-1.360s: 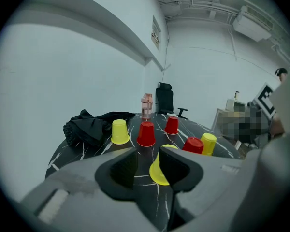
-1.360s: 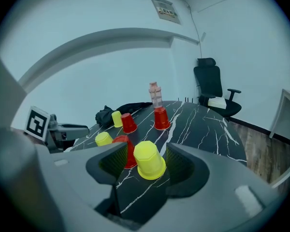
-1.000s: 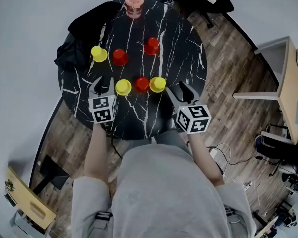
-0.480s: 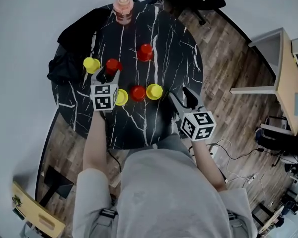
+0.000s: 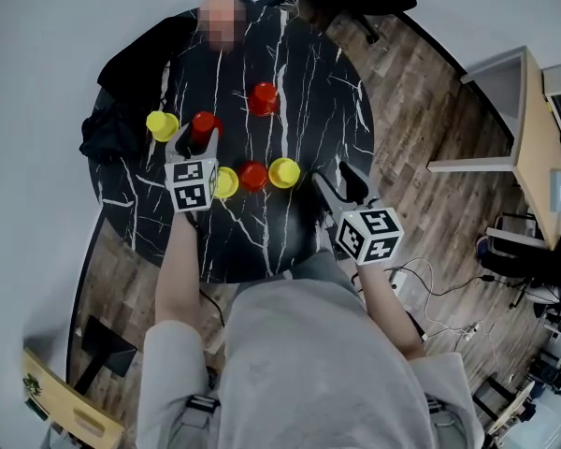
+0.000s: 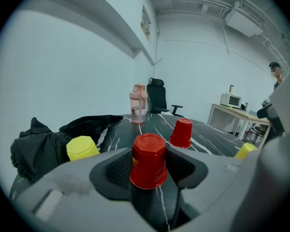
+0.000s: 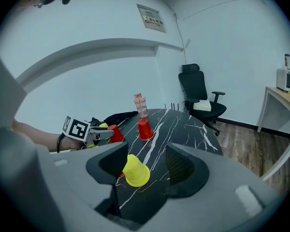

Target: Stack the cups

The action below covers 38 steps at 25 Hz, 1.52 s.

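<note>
- Black white-veined table in a pale-walled room; print on the wall plaque is too small to read
- left gripper: jaws closing around a red cup that stands mouth-down between them, long axis vertical
- right gripper: jaws spread and empty; a yellow cup sits ahead, mouth-down, nearer the left jaw

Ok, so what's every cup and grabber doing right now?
Left gripper: jaws closing around a cup, not squeezing yet.
Red cup between them: upside down on the table.
Right gripper: open, holding nothing.
Far red cup: upside down, alone.
Far yellow cup: upside down, alone.
Near left yellow cup: upside down, unstacked.
Near red cup: upside down, unstacked.
Near right yellow cup: upside down, unstacked.
Pink bottle: upright.
</note>
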{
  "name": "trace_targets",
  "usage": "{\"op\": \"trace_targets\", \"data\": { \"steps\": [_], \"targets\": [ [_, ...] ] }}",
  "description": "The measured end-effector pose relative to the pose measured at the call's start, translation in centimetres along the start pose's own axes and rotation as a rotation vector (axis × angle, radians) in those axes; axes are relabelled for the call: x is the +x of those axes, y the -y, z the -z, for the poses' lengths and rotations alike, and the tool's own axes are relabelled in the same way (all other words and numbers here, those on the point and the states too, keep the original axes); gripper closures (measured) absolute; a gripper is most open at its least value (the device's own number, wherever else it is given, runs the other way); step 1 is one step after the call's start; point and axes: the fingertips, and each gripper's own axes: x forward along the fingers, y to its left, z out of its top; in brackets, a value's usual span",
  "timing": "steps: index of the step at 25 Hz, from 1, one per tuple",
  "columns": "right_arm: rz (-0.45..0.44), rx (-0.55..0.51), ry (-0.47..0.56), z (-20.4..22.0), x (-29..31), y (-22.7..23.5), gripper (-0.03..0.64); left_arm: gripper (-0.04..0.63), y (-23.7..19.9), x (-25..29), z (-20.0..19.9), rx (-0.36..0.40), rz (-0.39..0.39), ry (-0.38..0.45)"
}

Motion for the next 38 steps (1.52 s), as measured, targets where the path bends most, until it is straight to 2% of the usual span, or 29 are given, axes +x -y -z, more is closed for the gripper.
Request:
{"op": "trace_targets", "data": {
  "steps": [7,12,20,24,31,38],
  "targets": [
    [-0.046,-0.006,0.018,-0.6,0.5,-0.9,0.381,0.373,0.1,-3.8,-2.9,-0.007,0.0,0.088],
    [-0.08,-0.03,0.037,-1.2,1.1,-2.1,0.407,0.374,2.2,-7.9,-4.7,0.023,0.02,0.145],
    [-0.134,-0.077,0.073,-2.3,1.6,-4.1,0.548,0.374,6.4,-12.9,-5.6,0.004,0.061,0.19],
    [-0.144,-0.091,0.083,-2.4,1.5,-4.8,0.617,0.374,8.2,-14.2,-5.0,-0.002,0.078,0.186],
    [-0.163,-0.114,0.069,-1.5,0.8,-6.0,0.617,0.374,10.1,-14.1,-2.3,-0.001,0.095,0.131],
    [-0.137,-0.103,0.063,-0.8,-0.5,-5.0,0.617,0.374,11.0,-12.6,-0.6,0.023,0.102,0.088]
  ]
}}
